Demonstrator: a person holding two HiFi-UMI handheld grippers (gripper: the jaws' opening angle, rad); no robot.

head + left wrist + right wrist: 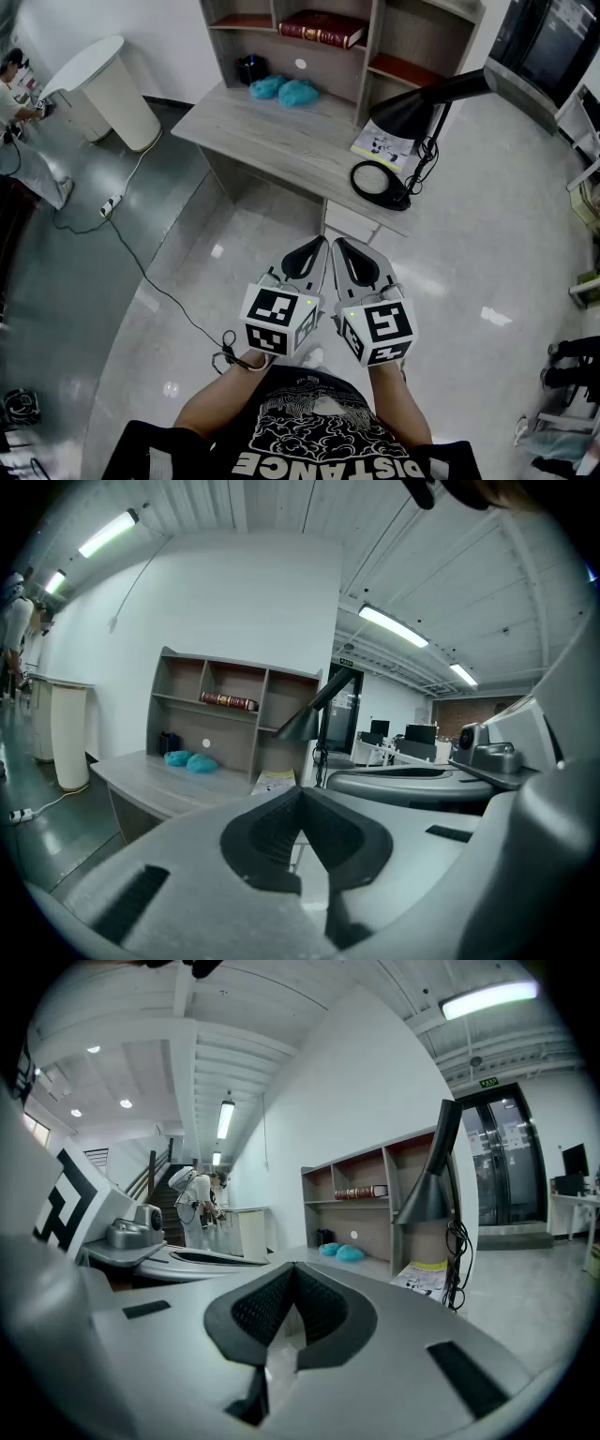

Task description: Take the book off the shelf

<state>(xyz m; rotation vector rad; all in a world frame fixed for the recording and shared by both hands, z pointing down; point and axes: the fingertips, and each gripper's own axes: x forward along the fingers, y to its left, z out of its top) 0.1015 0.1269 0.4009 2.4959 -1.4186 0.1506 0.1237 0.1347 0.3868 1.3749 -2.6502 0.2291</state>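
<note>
This is an open-plan office or lab floor. Ahead of the left gripper [300, 797] stands a grey wood-grain desk with a shelf unit [141, 775]. Off to that gripper's right are workstations with dark monitors [420, 733]. Long white tube lights [394, 627] run overhead. Beyond the right gripper [292, 1274], tall glass double doors [511, 1162] sit under a green exit sign [487, 1083]. The polished pale-grey floor [469, 281] lies below both.

The book [323, 28] was dark red with gold edging, the desk [281, 150] a pale grey woodgrain. Two fluffy lumps [283, 90] were turquoise, the lamp [422, 108] black. The left gripper [319, 247] and right gripper [343, 247] were grey — their cubes patterned in black-and-white squares.
</note>
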